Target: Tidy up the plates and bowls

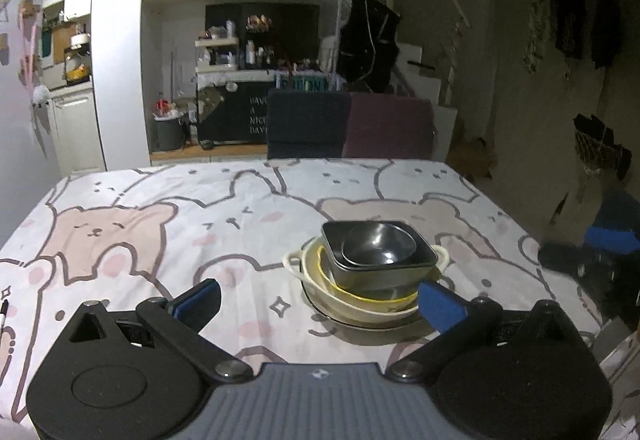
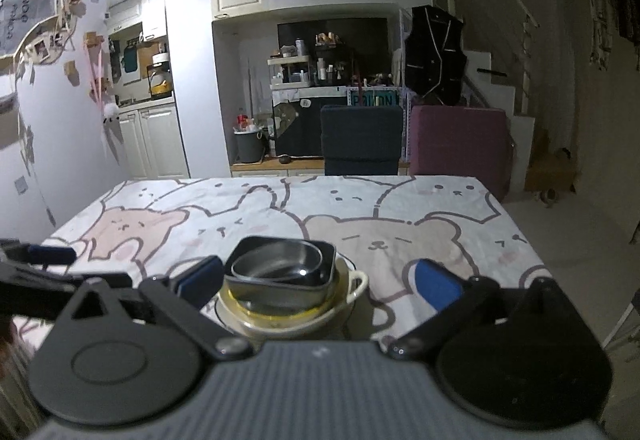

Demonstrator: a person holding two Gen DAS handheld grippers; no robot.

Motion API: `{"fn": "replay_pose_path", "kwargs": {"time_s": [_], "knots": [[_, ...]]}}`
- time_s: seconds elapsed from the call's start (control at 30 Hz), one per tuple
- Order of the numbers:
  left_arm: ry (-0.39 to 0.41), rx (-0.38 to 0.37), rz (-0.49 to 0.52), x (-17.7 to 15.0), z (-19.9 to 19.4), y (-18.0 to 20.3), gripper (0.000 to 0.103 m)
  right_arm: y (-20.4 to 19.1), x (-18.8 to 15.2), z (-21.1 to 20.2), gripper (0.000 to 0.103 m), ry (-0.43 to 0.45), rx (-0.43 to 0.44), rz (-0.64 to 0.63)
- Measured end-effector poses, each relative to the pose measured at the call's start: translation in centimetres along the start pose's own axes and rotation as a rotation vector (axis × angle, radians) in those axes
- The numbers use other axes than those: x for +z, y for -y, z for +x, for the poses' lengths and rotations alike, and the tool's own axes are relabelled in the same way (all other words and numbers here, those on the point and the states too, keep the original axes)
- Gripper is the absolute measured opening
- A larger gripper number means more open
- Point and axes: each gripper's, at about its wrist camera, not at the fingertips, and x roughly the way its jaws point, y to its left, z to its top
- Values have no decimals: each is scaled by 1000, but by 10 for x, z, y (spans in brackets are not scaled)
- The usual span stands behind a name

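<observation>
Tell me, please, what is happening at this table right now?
A person holds two grippers over a table with a bear-print cloth. The dishes are nested in one stack: a round dark bowl inside a square dark dish, in a cream two-handled bowl, on a plate. The left gripper and right gripper are both open and hold nothing, close to the stack.

Table: my table [image 1: 168,200] is wearing a bear-print tablecloth [image 1: 120,240].
On cloth: a dark plate [image 1: 340,321] is lying directly on it, carrying my stacked bowls.
</observation>
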Motion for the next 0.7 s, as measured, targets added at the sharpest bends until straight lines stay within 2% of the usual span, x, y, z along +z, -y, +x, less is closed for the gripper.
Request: {"fn": "replay_pose_path", "kwargs": {"time_s": [0.1, 0.33, 0.7], "knots": [[20, -2, -7, -5, -7, -4, 103, 0, -7, -4, 103, -8, -5, -8], [13, 1, 34, -25, -14, 0, 103, 1, -24, -11, 103, -29, -38, -14], [5, 7, 32, -40, -17, 0, 103, 1, -34, -19, 103, -3, -50, -7]]}}
